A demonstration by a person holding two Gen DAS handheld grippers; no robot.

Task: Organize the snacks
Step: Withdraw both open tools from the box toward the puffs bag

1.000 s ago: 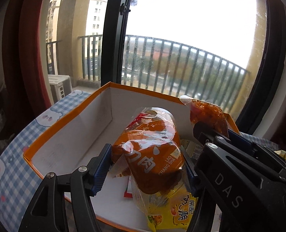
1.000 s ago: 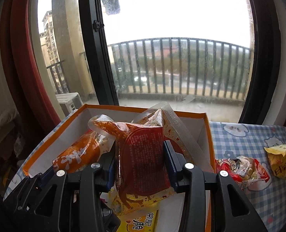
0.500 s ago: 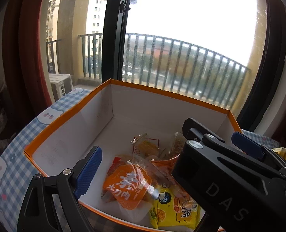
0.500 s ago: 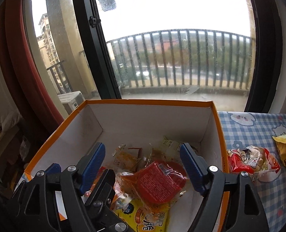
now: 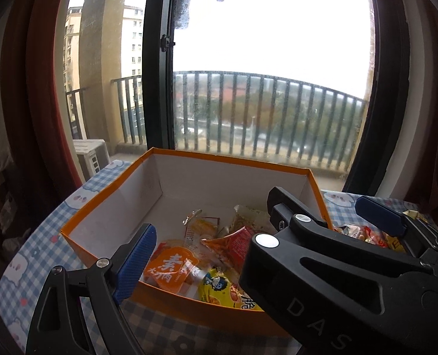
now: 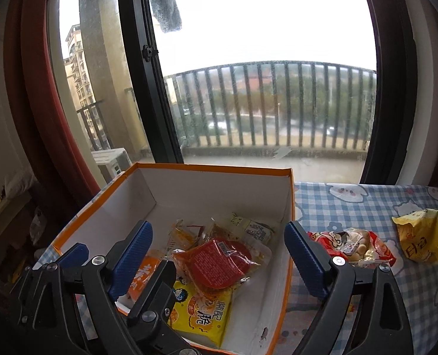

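Two packets now lie in the orange box: the left gripper and right gripper have just been opening, stand wide and empty above them; loose snacks beside the right gripper remain

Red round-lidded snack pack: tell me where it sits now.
In the right wrist view, the red snack pack lies inside the orange box, atop the yellow packet.

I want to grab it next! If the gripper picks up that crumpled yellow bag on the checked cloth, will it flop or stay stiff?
The crumpled yellow foil bag would probably flop and crinkle, since its top is already creased and folded over. It looks puffy, so likely light. Its shiny surface may slip between the jaws.
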